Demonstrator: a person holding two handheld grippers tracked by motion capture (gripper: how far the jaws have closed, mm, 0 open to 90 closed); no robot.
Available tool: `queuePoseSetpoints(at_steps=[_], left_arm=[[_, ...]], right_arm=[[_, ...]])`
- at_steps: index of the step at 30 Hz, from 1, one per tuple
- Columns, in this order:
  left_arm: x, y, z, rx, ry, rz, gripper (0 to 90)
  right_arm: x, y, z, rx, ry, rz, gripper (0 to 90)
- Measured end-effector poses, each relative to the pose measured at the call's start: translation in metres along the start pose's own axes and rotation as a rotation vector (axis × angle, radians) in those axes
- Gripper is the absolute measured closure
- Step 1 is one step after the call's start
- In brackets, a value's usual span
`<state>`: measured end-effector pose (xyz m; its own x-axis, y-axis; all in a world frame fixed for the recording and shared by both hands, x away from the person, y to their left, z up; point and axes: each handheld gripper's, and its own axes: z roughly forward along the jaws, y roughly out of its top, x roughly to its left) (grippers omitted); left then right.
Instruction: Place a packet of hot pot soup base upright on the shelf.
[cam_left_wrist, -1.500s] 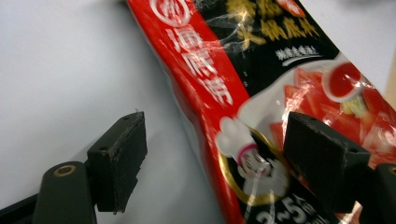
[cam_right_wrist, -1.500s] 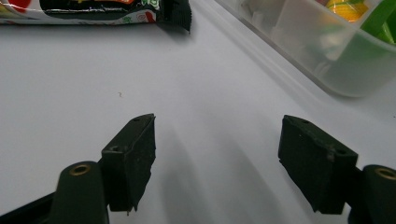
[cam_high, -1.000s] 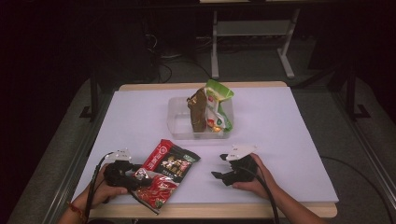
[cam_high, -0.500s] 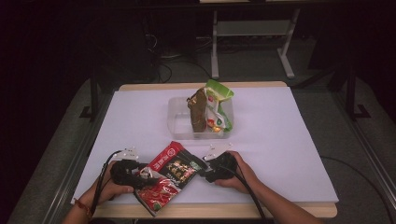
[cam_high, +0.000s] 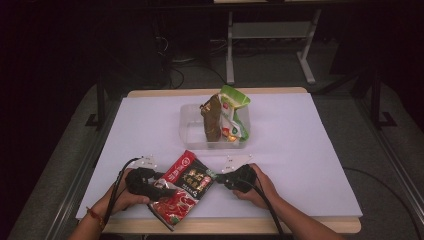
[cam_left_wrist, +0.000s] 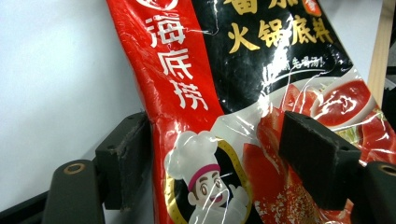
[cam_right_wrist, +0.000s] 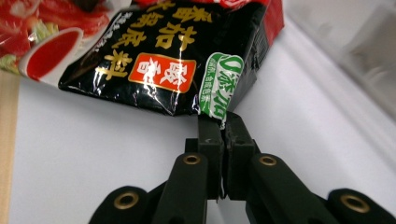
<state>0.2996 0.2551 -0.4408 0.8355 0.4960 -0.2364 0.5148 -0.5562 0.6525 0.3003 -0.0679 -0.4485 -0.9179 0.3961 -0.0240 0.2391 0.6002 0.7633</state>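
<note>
A red and black soup-base packet (cam_high: 186, 184) lies flat near the table's front edge. My left gripper (cam_high: 167, 191) comes in from the left at the packet's lower end. In the left gripper view its jaws stand wide: the left pad (cam_left_wrist: 126, 158) meets the packet (cam_left_wrist: 224, 93) at its red edge, and the right pad (cam_left_wrist: 317, 163) lies over the printed face. My right gripper (cam_high: 216, 176) has just been closing. In the right gripper view it (cam_right_wrist: 223, 122) is now shut on the packet's (cam_right_wrist: 163, 60) corner by the green label.
A clear plastic bin (cam_high: 187, 125) stands mid-table with a brown packet (cam_high: 212, 120) and a green-and-white packet (cam_high: 232, 112) upright in it. The wooden front edge (cam_high: 225, 225) runs just behind the hands. A metal stand (cam_high: 270, 35) is beyond the table.
My right gripper has moved left to the packet's right corner and its jaws have shut on it. The left gripper has slid right, further onto the packet.
</note>
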Motion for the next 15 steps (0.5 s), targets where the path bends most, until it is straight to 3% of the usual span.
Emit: queuePoseSetpoints(at_steps=[5, 7, 12, 15], left_arm=[[0.000, 0.013, 0.007, -0.002, -0.016, 0.013, 19.5], [-0.001, 0.019, 0.008, 0.009, -0.012, 0.041, 17.6], [0.002, 0.031, 0.010, 0.039, -0.062, 0.051, 17.4], [0.001, 0.038, 0.012, 0.053, -0.082, 0.083, 17.5]], right_arm=[[0.000, 0.002, -0.012, -0.070, -0.026, -0.036, 88.3], [0.002, 0.004, -0.017, -0.092, -0.031, -0.049, 88.5], [0.005, 0.010, -0.027, -0.129, -0.059, -0.100, 88.6], [0.004, 0.012, -0.033, -0.154, -0.083, -0.114, 88.7]])
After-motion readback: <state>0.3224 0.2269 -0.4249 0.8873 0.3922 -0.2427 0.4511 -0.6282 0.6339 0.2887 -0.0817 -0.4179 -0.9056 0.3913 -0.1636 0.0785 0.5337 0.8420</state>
